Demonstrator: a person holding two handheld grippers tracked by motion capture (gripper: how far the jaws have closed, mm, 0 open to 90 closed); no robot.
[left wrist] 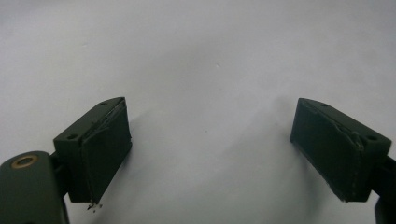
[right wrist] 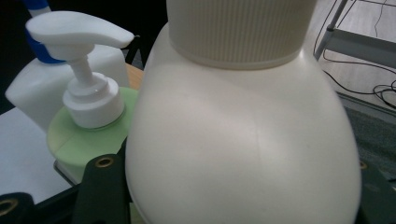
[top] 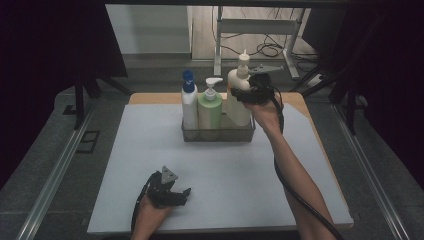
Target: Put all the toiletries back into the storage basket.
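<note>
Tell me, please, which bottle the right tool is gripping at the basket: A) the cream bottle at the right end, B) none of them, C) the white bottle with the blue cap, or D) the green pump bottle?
A: the right tool is clamped around the cream bottle, beside the green pump bottle in the basket.
</note>
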